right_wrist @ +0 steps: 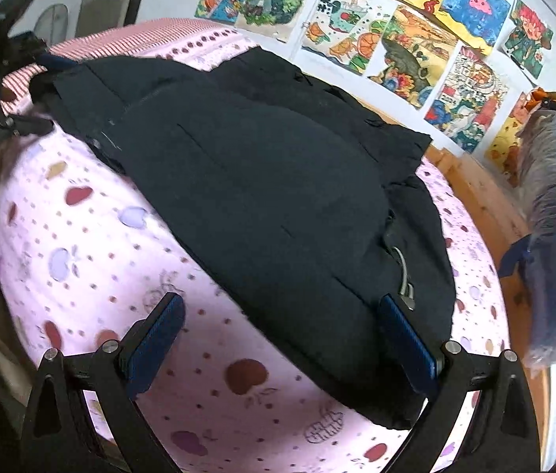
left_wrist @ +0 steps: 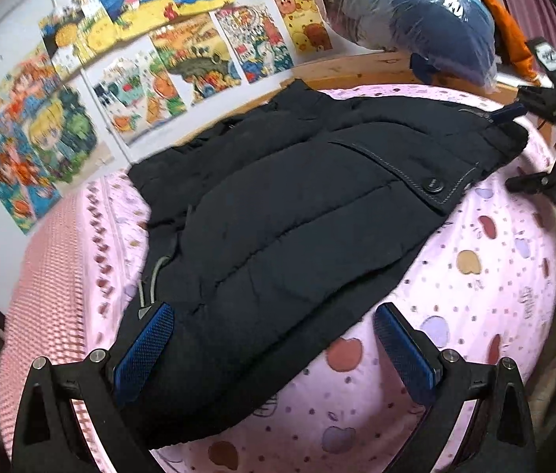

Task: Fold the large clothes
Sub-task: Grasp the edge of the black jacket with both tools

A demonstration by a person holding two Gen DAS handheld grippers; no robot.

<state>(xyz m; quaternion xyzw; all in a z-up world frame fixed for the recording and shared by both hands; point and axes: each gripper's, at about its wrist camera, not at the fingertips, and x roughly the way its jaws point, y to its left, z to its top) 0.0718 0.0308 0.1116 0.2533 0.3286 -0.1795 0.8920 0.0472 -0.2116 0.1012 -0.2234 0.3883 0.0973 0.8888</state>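
Note:
A dark navy padded jacket (left_wrist: 297, 205) lies flat across the pink fruit-print bed sheet (left_wrist: 475, 276). A buttoned pocket flap (left_wrist: 433, 187) faces up. My left gripper (left_wrist: 274, 339) is open and low over one end of the jacket, its left pad beside the grey drawstring (left_wrist: 151, 280). In the right wrist view, my right gripper (right_wrist: 281, 335) is open at the opposite end of the jacket (right_wrist: 258, 181), with the cloth lying against its right pad. Each view shows the other gripper far off, jaws apart around the jacket's corner: the right gripper (left_wrist: 512, 148) and the left gripper (right_wrist: 55, 94).
A plastic-wrapped blue and grey bundle (left_wrist: 415, 19) with orange cloth sits on the wooden bed frame (left_wrist: 356, 69). Colourful drawings (left_wrist: 183, 51) cover the wall behind the bed. A red-striped cover (left_wrist: 45, 276) runs along the bed's far side. Bare pink sheet (right_wrist: 80, 236) surrounds the jacket.

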